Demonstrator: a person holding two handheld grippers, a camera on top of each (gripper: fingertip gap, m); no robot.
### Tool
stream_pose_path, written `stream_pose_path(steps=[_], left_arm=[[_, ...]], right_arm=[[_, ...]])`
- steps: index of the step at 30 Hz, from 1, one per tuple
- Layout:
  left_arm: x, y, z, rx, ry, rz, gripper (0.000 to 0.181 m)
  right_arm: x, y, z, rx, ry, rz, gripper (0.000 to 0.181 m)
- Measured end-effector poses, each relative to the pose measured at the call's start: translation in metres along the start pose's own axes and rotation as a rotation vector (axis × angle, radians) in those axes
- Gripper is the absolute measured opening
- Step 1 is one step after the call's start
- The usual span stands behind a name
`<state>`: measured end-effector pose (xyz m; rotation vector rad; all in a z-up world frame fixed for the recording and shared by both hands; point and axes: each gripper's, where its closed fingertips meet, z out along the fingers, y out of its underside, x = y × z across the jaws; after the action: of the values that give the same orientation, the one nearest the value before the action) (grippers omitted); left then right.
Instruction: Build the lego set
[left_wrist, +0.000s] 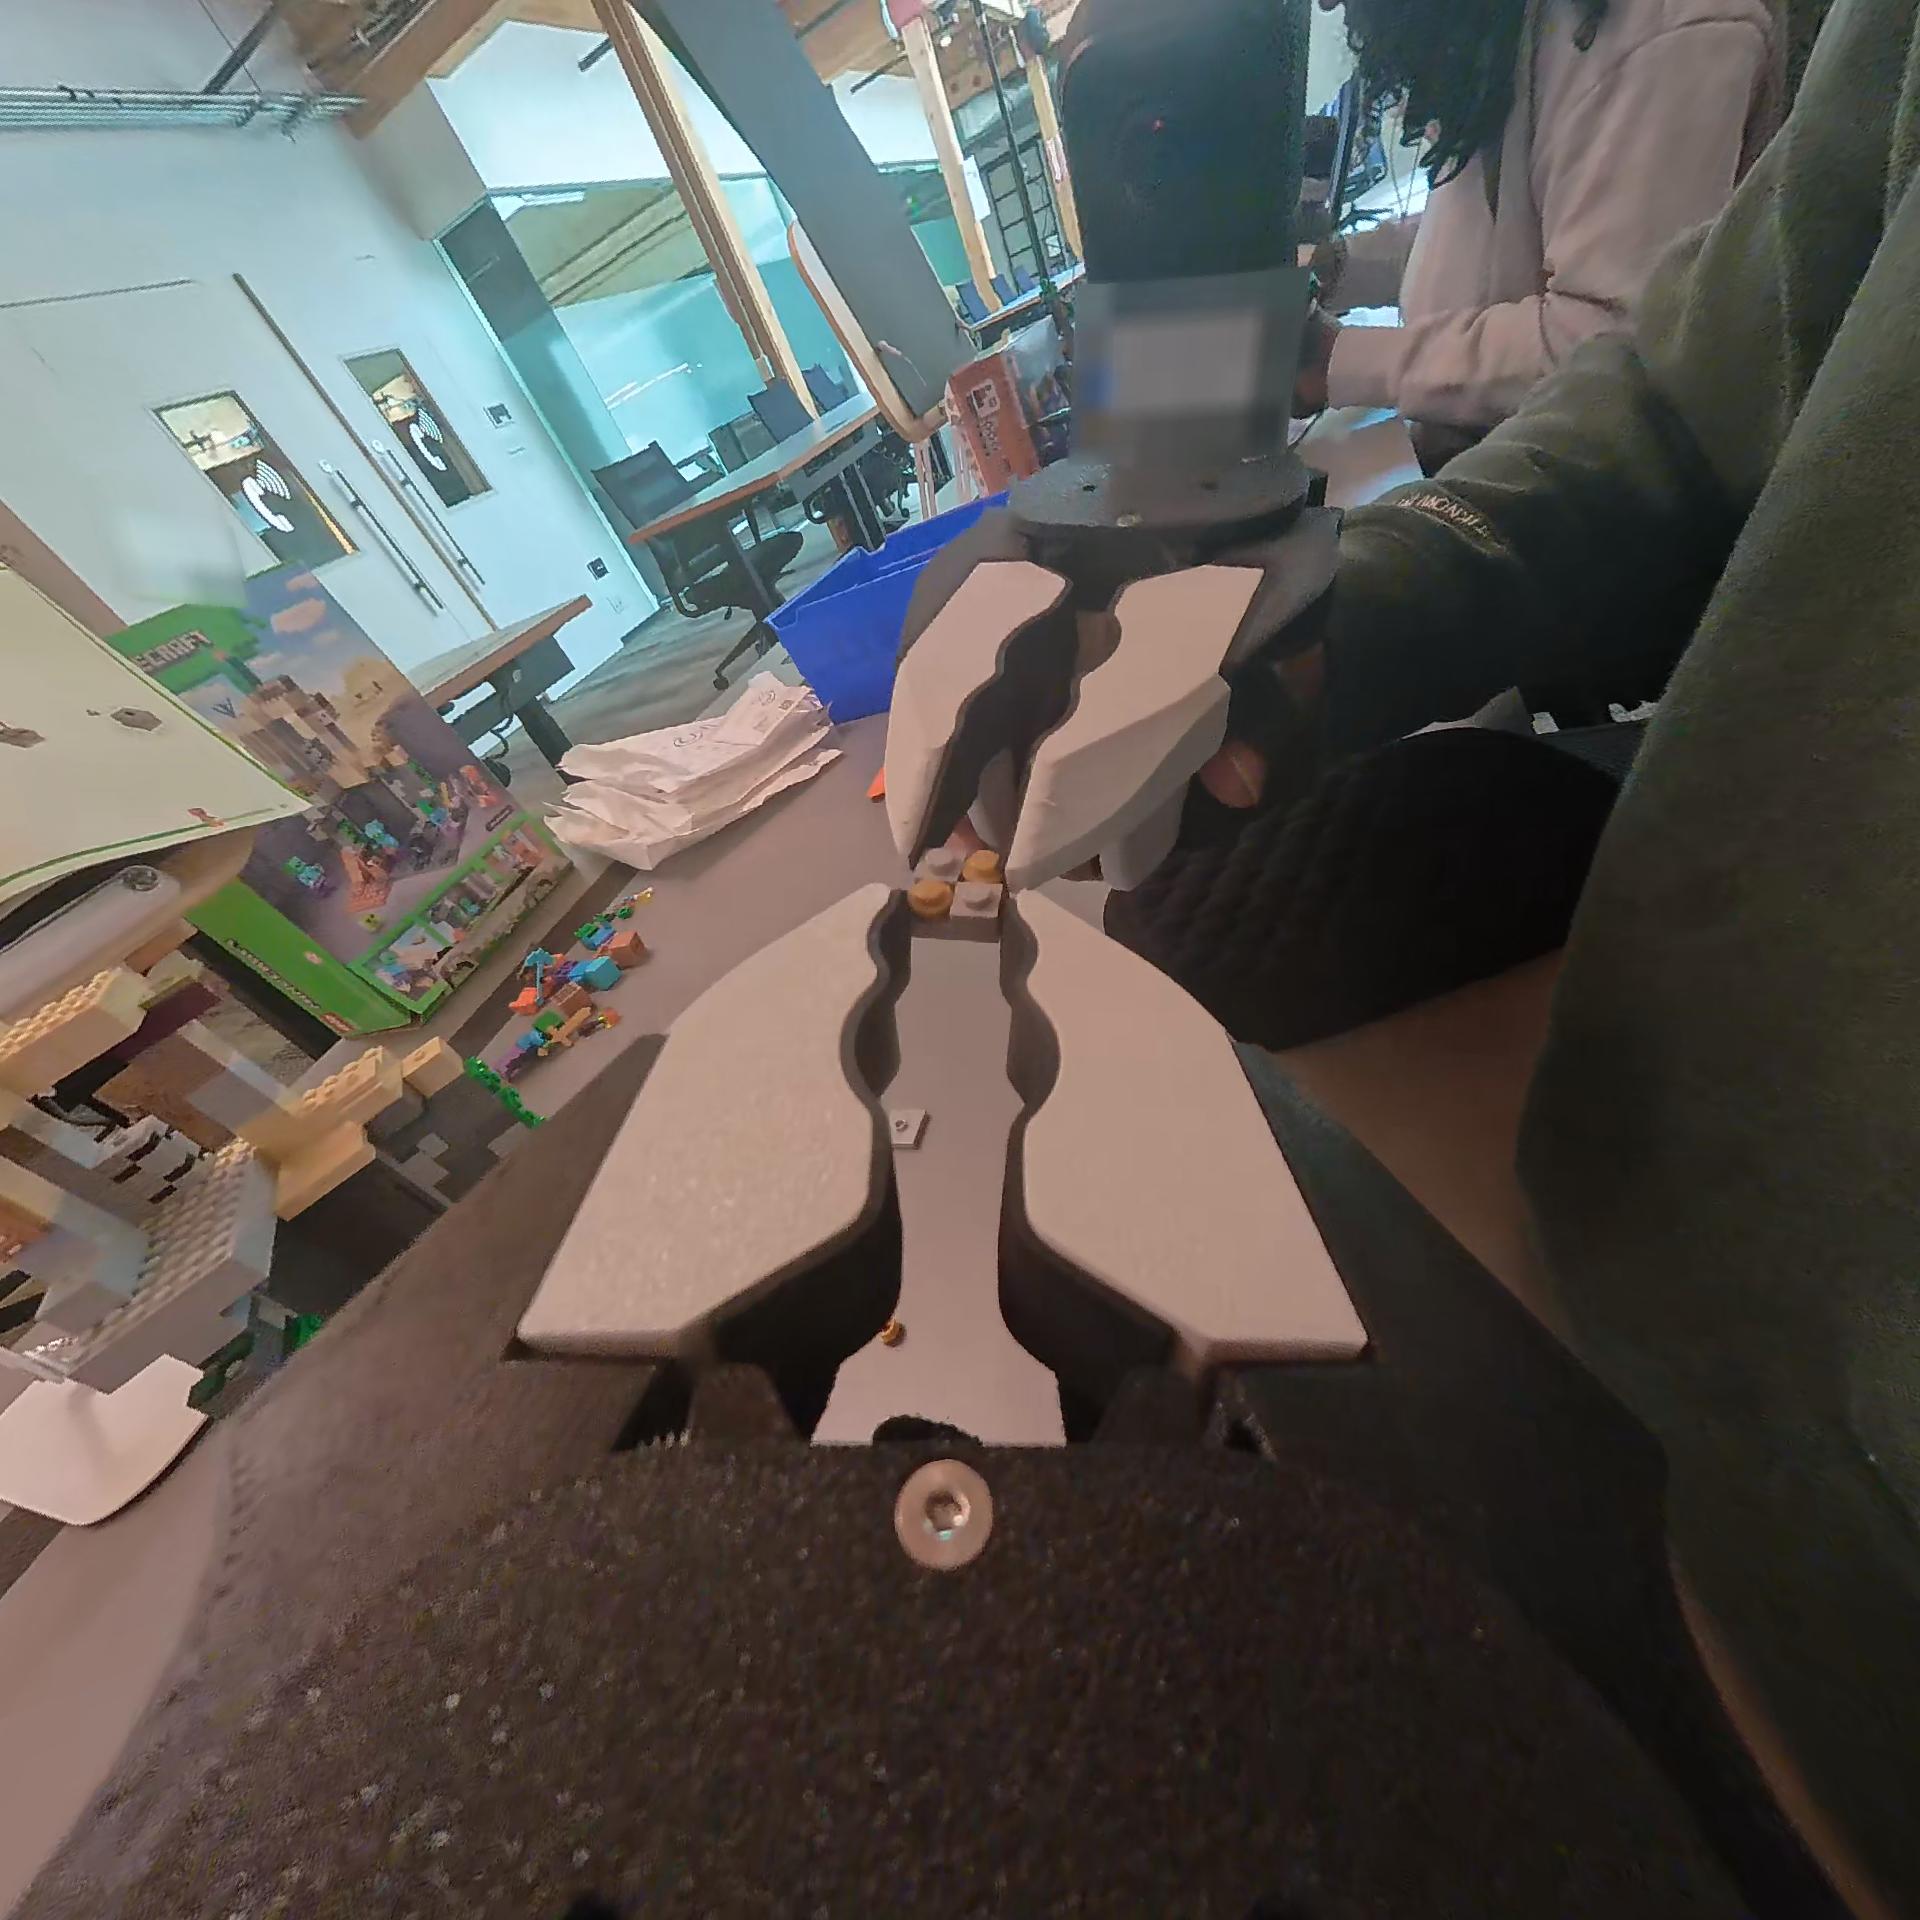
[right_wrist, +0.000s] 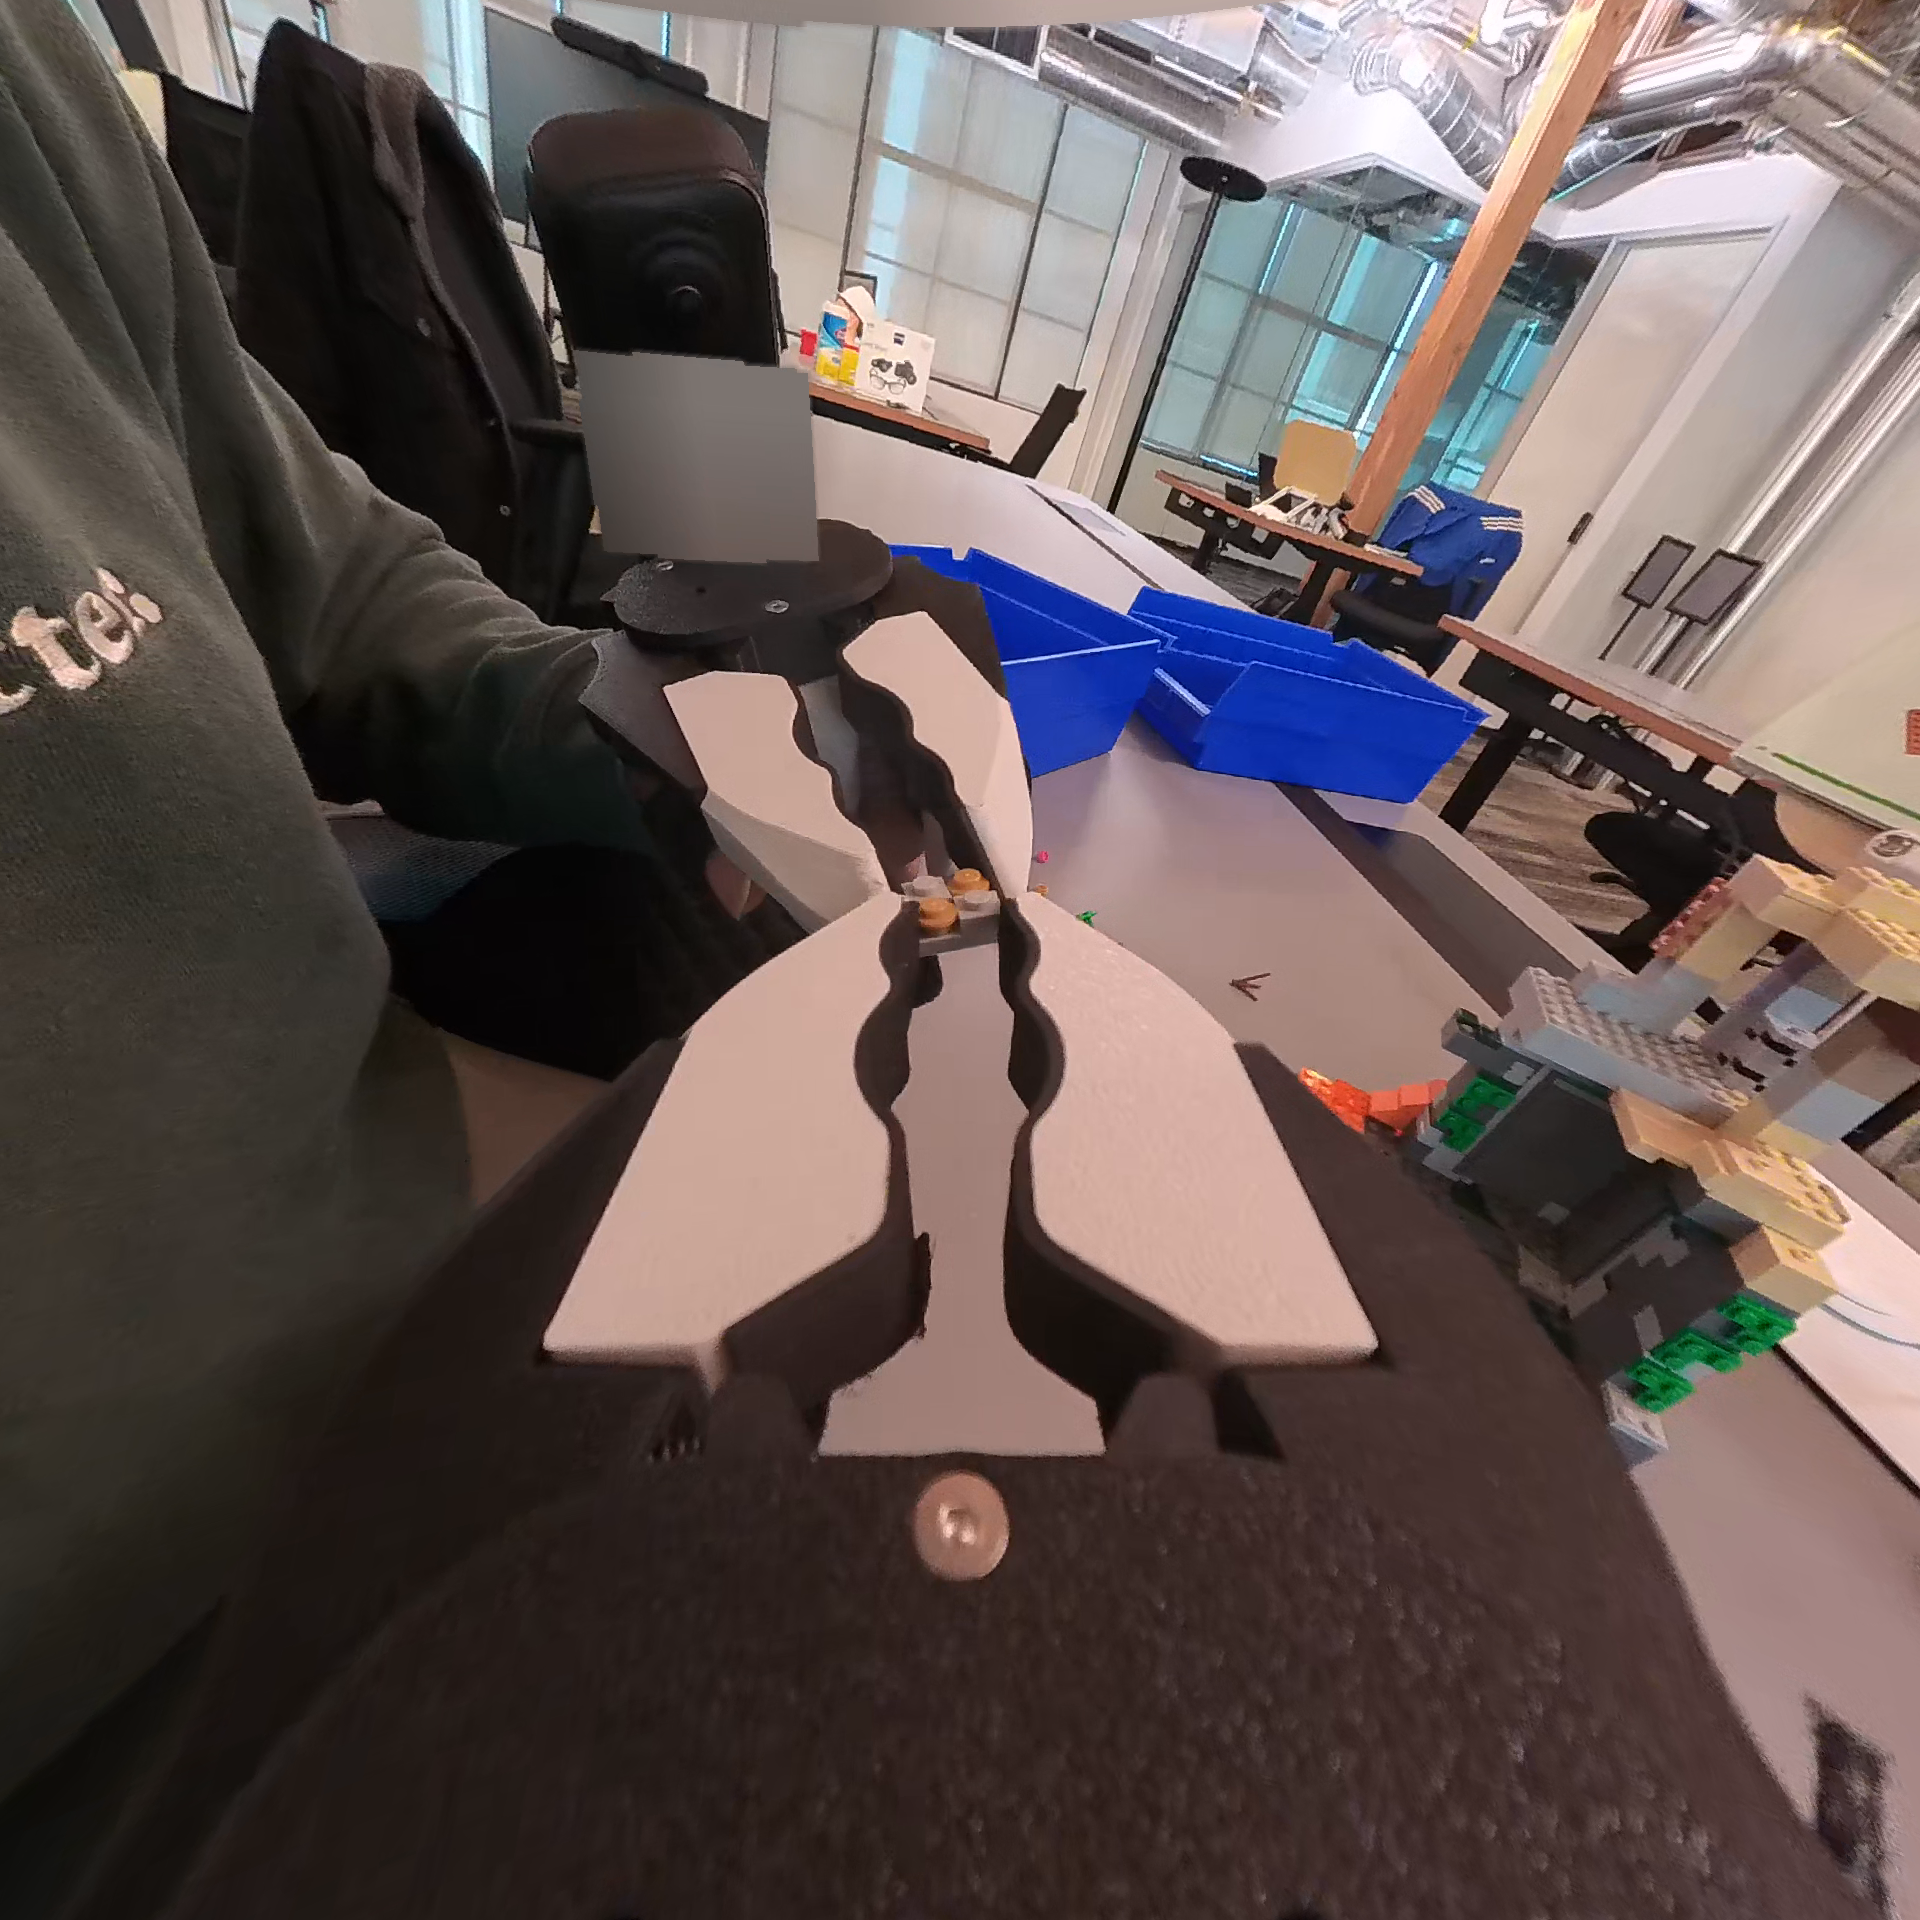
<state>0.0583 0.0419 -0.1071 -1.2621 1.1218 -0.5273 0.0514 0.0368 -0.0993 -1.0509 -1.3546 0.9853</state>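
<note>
In the left wrist view, the left gripper (left_wrist: 956, 909) is closed on a small grey plate (left_wrist: 961, 896) carrying tan and grey studs. The right gripper (left_wrist: 971, 847) meets it tip to tip from the far side, pinching the same plate. Left of the plate lie loose bricks (left_wrist: 566, 992) on the table (left_wrist: 727, 914), with the set's box (left_wrist: 374, 810) and paper bags (left_wrist: 707, 769) beyond them; the tan and grey model (left_wrist: 156, 1174) stands at the left edge. A blue bin (left_wrist: 862, 634) sits behind the right gripper.

In the right wrist view, the plate (right_wrist: 951, 914) sits clamped between the right gripper (right_wrist: 956, 925) and the left gripper (right_wrist: 940, 873). Right of the plate stands the model (right_wrist: 1662, 1143); blue bins (right_wrist: 1299, 707) lie beyond. A green sleeve (right_wrist: 208, 727) fills the left side.
</note>
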Motion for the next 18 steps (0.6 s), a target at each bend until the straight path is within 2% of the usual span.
stream_pose_path(steps=[8,18], left_arm=[[0.004,0.002,0.0,-0.004,0.026,-0.003,0.017],[0.022,0.003,0.001,-0.013,0.156,-0.001,0.017]], right_arm=[[-0.004,0.003,-0.001,-0.003,-0.029,0.029,0.015],[-0.021,0.006,-0.006,-0.064,-0.189,-0.051,0.016]])
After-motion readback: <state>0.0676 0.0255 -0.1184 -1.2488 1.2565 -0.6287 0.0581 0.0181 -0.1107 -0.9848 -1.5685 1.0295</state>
